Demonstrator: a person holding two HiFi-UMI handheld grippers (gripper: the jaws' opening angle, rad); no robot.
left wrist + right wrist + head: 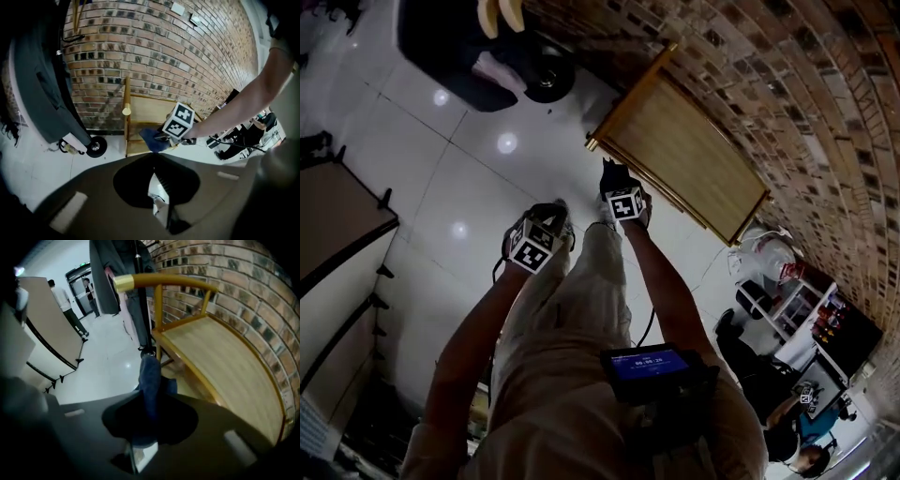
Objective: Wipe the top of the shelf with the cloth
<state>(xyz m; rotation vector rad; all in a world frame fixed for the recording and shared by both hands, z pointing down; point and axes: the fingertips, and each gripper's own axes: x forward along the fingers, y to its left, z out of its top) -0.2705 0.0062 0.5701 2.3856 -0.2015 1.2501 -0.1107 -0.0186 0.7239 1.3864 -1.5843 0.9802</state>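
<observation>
Blue cloth [150,380] clamped in right claw [612,178], beside wooden shelf [689,159].

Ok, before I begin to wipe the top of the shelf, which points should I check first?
1. Cloth held in the right gripper: ok.
2. Cloth resting on the shelf top: not ok, it hangs short of the front edge.
3. Shelf top free of things in the way: ok.
4. Left gripper empty and away from the shelf: ok.
5. Where the shelf top is dirty: cannot tell.
</observation>
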